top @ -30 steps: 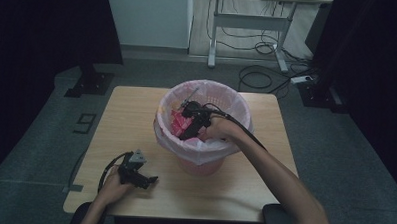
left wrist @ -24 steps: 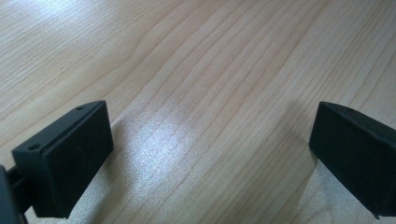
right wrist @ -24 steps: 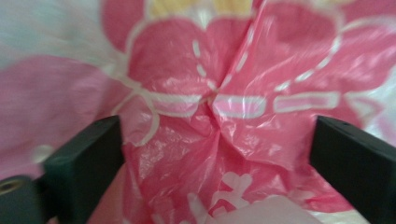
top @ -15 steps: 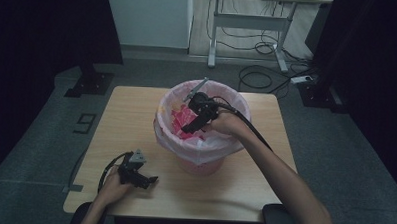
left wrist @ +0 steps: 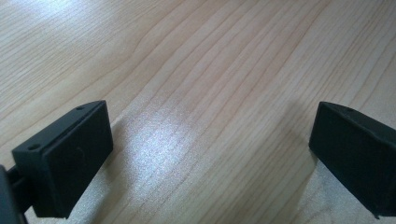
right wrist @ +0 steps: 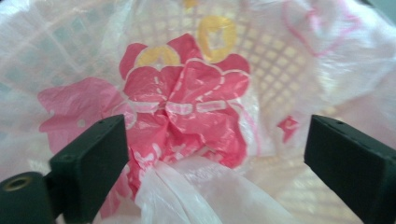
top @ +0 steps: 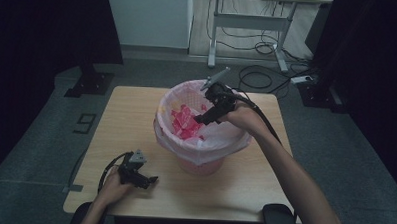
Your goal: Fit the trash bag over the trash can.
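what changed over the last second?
The right claw lifted from deep inside the bag-lined basket to about rim height, backing toward its right side; its jaws now stand open with nothing between them, above the pink-printed bag. The left claw stayed resting open on the table, and the basket did not shift.

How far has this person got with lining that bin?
The pink flowered plastic bag already sits inside the pink lattice bin, its edge folded over the rim. The right claw, open, hovers inside it, perhaps for smoothing. The left claw rests open on the wooden table.
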### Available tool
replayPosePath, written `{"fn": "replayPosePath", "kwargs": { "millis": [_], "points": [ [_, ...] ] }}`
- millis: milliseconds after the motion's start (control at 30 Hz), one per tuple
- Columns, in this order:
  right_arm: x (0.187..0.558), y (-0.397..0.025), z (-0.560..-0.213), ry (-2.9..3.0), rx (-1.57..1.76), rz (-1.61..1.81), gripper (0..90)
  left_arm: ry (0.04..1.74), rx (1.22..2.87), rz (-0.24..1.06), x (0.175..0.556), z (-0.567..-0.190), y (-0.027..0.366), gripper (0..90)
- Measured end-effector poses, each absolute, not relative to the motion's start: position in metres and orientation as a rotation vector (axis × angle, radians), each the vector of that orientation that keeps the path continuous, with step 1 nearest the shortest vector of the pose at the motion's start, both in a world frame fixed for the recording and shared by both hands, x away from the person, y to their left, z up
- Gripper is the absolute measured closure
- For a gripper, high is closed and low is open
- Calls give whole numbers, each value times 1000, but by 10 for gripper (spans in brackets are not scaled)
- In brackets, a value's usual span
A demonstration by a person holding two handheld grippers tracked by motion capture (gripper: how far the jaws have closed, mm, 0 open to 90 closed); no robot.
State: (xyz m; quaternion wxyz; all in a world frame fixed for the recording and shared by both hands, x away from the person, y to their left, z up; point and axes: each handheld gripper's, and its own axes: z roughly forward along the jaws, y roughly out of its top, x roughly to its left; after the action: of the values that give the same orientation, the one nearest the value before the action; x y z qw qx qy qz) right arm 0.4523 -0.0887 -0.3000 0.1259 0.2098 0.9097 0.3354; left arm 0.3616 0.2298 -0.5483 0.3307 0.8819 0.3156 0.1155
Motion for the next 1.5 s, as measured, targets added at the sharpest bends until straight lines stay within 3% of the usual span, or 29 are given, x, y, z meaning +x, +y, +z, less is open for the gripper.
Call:
{"fn": "replayPosePath", "kwargs": {
  "millis": [1500],
  "points": [
    [433, -222, -294, 2471, 872, 1121, 13, 829, 2305, 303, 361, -548, 230, 0]
  ]
}}
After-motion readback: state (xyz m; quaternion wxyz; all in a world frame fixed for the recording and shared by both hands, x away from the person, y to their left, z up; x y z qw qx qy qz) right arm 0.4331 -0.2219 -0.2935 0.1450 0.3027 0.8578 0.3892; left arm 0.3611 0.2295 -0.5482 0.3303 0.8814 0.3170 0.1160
